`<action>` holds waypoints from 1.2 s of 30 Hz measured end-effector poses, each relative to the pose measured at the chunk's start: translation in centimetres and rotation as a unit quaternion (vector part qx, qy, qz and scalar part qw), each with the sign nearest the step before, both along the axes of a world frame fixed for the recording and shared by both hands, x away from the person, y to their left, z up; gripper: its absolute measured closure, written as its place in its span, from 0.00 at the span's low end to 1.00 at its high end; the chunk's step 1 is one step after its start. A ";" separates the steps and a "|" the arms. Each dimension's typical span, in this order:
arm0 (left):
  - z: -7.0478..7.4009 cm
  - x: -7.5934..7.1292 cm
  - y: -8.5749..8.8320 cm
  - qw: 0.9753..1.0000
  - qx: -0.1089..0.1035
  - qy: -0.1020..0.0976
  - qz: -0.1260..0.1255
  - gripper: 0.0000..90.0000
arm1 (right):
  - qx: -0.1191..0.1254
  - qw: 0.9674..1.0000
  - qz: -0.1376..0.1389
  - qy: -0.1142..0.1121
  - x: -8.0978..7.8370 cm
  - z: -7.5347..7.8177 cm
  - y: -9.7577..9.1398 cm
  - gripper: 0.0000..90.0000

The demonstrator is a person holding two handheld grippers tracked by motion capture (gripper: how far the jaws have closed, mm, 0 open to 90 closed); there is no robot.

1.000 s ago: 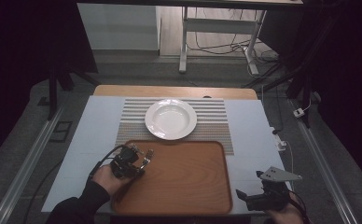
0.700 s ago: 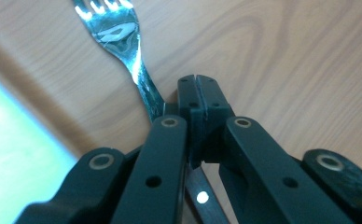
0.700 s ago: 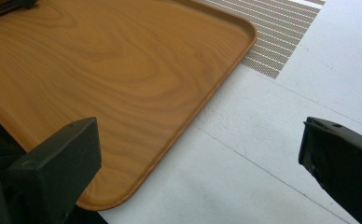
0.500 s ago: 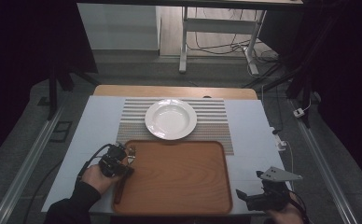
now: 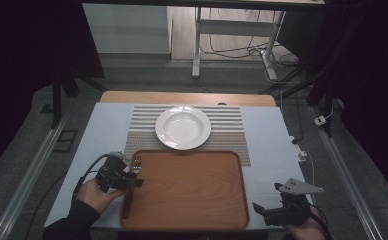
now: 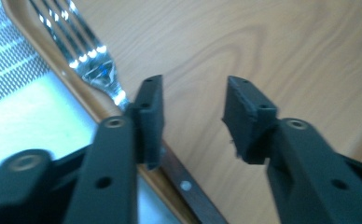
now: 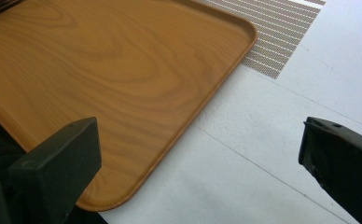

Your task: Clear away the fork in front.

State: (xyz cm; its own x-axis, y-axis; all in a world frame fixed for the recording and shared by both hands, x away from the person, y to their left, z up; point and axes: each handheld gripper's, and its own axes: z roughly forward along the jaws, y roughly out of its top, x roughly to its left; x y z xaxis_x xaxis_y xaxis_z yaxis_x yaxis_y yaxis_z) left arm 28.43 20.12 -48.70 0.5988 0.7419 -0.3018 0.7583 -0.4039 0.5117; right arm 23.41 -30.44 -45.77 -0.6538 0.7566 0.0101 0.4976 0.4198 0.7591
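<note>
I take the wooden tray (image 5: 187, 187) as my landmark. At its left rim my left gripper (image 6: 191, 116) has just been opening its fingers (image 6: 149, 116); they stand released, nothing between them. The fork (image 5: 130, 187) lies along the tray's left edge, tines (image 6: 79, 44) toward the far end, its dark handle passing just beside the left finger. Beyond the tray's far rim sits the white plate (image 5: 183, 127). Off the tray's near right corner, over the table (image 7: 281, 154), my right gripper (image 7: 200, 158) hangs with fingers spread wide, holding nothing.
</note>
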 end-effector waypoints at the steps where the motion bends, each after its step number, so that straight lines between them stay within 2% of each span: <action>1: 0.2 -0.4 0.1 1.000 -0.006 -0.013 -0.006 0.56 | 0.000 1.000 0.000 -0.001 0.0 0.0 0.0 0.00; 5: 0.9 -1.9 0.5 0.998 -0.015 -0.060 -0.019 0.42 | 0.000 1.000 0.001 0.000 0.0 0.0 0.0 0.00; 7: 1.1 -2.5 0.7 0.997 -0.018 -0.071 -0.019 0.37 | 0.001 1.000 0.001 0.000 0.0 0.0 0.0 0.00; 12: 1.6 -3.9 1.4 0.995 -0.039 -0.092 -0.006 0.26 | 0.001 1.000 0.000 0.001 0.0 0.0 0.0 0.00; 15: 1.6 -4.7 1.8 0.994 -0.046 -0.097 0.005 0.21 | 0.001 1.000 0.001 0.000 0.0 0.0 0.0 0.00; 25: 1.5 -7.3 3.8 0.989 -0.066 -0.128 0.019 0.04 | 0.000 1.000 0.001 0.000 0.0 0.0 0.0 0.00; 29: 1.2 -8.2 4.5 0.989 -0.064 -0.131 0.020 0.00 | 0.001 1.000 0.000 0.001 0.1 0.0 0.0 0.00; 36: 0.9 -9.2 5.0 0.990 -0.048 -0.128 0.028 0.00 | -0.003 1.000 0.001 0.001 0.0 0.0 0.1 0.00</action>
State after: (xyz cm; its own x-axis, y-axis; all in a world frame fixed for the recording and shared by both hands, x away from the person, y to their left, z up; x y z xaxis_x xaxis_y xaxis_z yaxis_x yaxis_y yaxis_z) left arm 19.27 25.11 -47.82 0.6231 0.7515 -0.2167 0.6194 -0.3050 0.7234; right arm 23.46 -30.39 -45.75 -0.6550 0.7556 0.0075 0.4984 0.4246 0.7559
